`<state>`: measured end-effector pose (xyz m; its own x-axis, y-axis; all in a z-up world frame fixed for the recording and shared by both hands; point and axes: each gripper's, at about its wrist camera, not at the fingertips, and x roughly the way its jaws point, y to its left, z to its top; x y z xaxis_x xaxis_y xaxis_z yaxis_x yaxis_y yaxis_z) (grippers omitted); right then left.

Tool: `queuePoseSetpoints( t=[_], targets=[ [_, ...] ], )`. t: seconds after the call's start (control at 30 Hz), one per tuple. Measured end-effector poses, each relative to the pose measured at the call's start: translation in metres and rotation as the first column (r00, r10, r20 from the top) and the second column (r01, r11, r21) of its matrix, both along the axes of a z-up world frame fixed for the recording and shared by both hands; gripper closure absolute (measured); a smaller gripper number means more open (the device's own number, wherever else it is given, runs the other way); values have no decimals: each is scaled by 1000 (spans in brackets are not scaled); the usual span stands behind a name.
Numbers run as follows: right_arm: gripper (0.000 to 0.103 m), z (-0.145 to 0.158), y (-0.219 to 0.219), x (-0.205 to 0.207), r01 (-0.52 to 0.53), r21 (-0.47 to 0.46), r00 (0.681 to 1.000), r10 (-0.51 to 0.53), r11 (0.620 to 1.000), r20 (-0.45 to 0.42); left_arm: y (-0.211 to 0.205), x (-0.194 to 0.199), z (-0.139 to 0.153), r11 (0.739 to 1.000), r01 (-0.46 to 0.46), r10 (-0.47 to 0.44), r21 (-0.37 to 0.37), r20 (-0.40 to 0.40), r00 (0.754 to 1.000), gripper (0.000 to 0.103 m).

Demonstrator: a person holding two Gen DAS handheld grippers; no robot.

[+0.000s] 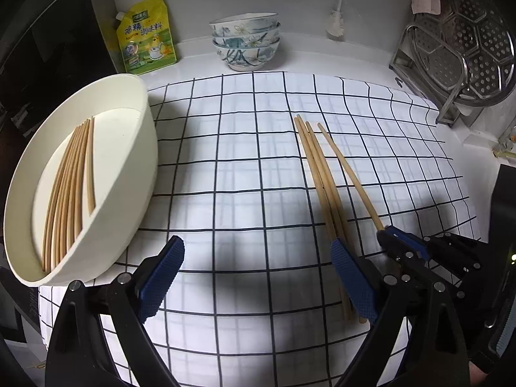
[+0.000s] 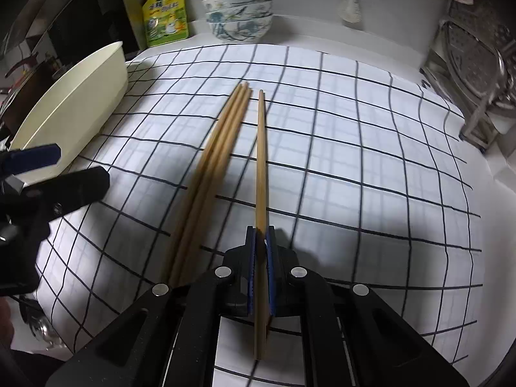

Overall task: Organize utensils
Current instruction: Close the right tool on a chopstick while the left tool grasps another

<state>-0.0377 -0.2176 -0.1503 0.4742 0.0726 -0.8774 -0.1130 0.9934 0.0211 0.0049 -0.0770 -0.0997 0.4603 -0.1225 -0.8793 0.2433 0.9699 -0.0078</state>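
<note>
Three wooden chopsticks (image 1: 319, 174) lie together on the checked cloth (image 1: 242, 167), also in the right wrist view (image 2: 213, 161). My right gripper (image 2: 262, 235) is shut on a single chopstick (image 2: 261, 161), which points away over the cloth; it also shows in the left wrist view (image 1: 348, 171), with the right gripper (image 1: 387, 230) at its near end. My left gripper (image 1: 258, 274) is open and empty above the cloth, its right finger over the near ends of the three chopsticks. A cream tray (image 1: 142, 148) at the left holds several chopsticks (image 1: 71, 187).
Stacked patterned bowls (image 1: 246, 40) and a yellow pouch (image 1: 146, 35) stand at the back. A metal rack with a steamer plate (image 1: 467, 48) stands at the right. A white brush (image 1: 337, 22) hangs on the wall. The tray's outer wall shows in the right wrist view (image 2: 74, 109).
</note>
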Motion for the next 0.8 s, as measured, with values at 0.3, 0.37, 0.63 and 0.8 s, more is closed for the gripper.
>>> queuePoseSetpoints(
  t=[0.3,0.37,0.63,0.8],
  targets=[
    [96,2,-40,-13,112,37,994,-111,993,-12,-20,10,-25,1000,20,-20,0,-35,999,12],
    [96,1,-46,-15,123,42,992,-122,992,-12,-23,12,-30,1000,24,-23,4,-33,999,12],
    [90,5,-54,-15,144,68,990,-143,987,-9,-30,16,-44,998,31,-29,45,-48,998,12],
    [80,7,-56,-13,145,69,989,-145,987,0,-32,16,-47,998,23,-20,63,-41,999,10]
  ],
)
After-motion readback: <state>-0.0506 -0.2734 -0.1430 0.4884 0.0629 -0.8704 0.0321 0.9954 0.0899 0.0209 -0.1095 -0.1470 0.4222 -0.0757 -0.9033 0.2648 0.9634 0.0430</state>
